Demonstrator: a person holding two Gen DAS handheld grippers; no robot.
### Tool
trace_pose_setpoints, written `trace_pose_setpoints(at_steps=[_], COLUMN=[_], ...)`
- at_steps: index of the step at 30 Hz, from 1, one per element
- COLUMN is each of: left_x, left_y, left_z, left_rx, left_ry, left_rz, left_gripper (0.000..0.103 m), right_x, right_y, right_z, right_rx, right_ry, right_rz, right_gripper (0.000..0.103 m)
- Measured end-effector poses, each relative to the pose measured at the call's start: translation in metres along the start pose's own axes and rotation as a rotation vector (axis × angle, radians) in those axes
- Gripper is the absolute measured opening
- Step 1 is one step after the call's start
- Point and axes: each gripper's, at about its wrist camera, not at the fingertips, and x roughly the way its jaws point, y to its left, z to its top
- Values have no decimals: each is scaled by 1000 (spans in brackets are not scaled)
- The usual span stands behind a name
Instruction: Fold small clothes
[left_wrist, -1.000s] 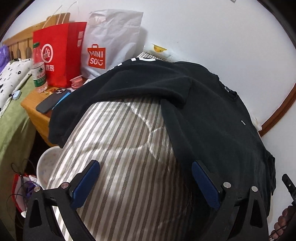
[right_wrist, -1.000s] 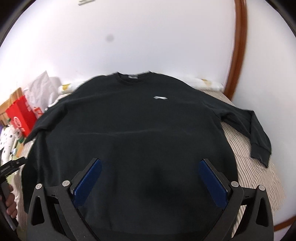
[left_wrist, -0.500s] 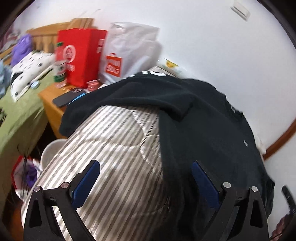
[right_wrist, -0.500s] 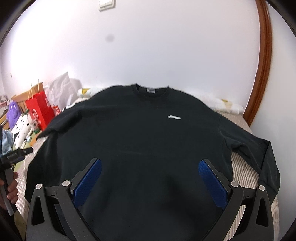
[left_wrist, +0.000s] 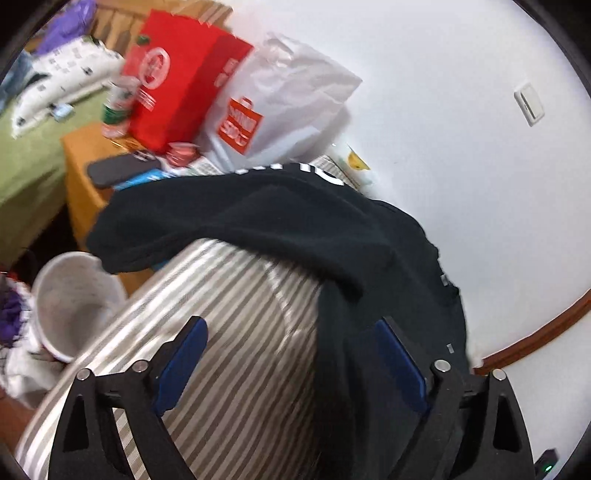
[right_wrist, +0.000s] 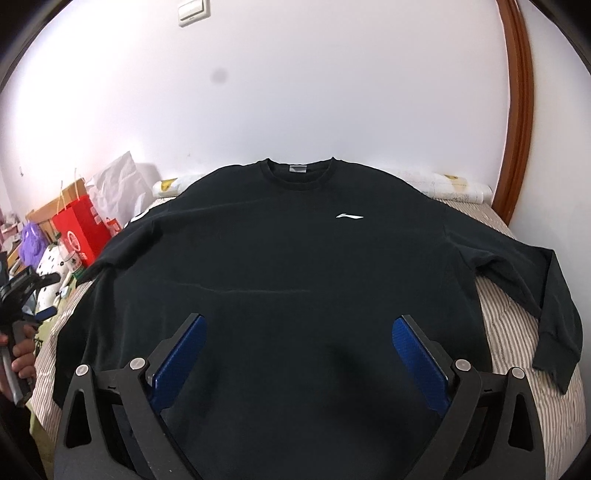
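Observation:
A black long-sleeved sweatshirt (right_wrist: 288, 266) lies flat and face up on the striped mattress (right_wrist: 517, 332), collar at the far end and both sleeves spread out. My right gripper (right_wrist: 299, 347) hovers open over its lower body, with nothing pinched. In the left wrist view the sweatshirt (left_wrist: 295, 221) shows from its side, one sleeve (left_wrist: 177, 232) reaching off the mattress edge. My left gripper (left_wrist: 291, 354) is open and its jaws are closing. The shirt's side edge and bare mattress (left_wrist: 236, 317) lie between them, and the pads touch neither. The left gripper (right_wrist: 50, 295) also shows at the far left of the right wrist view, held by a hand (right_wrist: 22, 354).
A wooden nightstand (left_wrist: 81, 173) beside the bed carries a red paper bag (left_wrist: 173, 88), a white plastic bag (left_wrist: 284, 103), a bottle (left_wrist: 118, 110) and a phone (left_wrist: 118, 170). A white bin (left_wrist: 70, 299) stands below it. The wall runs behind the collar, with a wooden frame (right_wrist: 521, 110) at right.
The left wrist view has rolled and shifted, so the nightstand and bin now show more. The left jaws stand slightly narrower. The right gripper's view has pulled back to show the whole shirt.

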Motion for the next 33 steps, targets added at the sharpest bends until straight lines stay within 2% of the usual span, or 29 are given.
trace_pose_setpoints(at_steps=[2, 5, 7, 9, 12, 14, 15, 18, 21, 25, 30, 33], left_x=[17, 37, 46, 52, 60, 65, 65, 56, 30, 3, -1, 13], left_y=[2, 12, 19, 20, 19, 16, 14, 0, -32, -91, -171, -219], left_z=[11, 27, 36, 46, 58, 65, 68, 77, 85, 91, 73, 48], left_rx=[-26, -108, -158, -181, -177, -140, -120, -45, 65, 198, 377, 499], left_ry=[21, 30, 14, -8, -22, -19, -18, -46, -120, -180, -193, -146], left_rz=[-15, -35, -61, -50, 4, 74, 111, 126, 130, 90, 44, -4], left_gripper=[80, 77, 74, 70, 51, 19, 12, 9, 8, 7, 7, 7], right_x=[1, 4, 5, 5, 4, 3, 1, -4, -5, -10, -21, -25], right_y=[3, 6, 6, 5, 1, -2, -3, -9, -13, -18, -34, -45], right_z=[-1, 0, 2, 2, 1, -3, -6, -15, -19, -14, -18, -24], right_rx=[6, -7, -19, -22, -2, 18, 25, 55, 56, 11, 26, 50], right_ry=[6, 22, 25, 27, 41, 51, 51, 48, 62, 36, 9, 6], right_rz=[-16, -65, -94, -129, -154, -167, -171, -172, -148, -143, -107, -105], right_gripper=[99, 99, 99, 99, 99, 99, 99, 99, 99, 99, 99, 99])
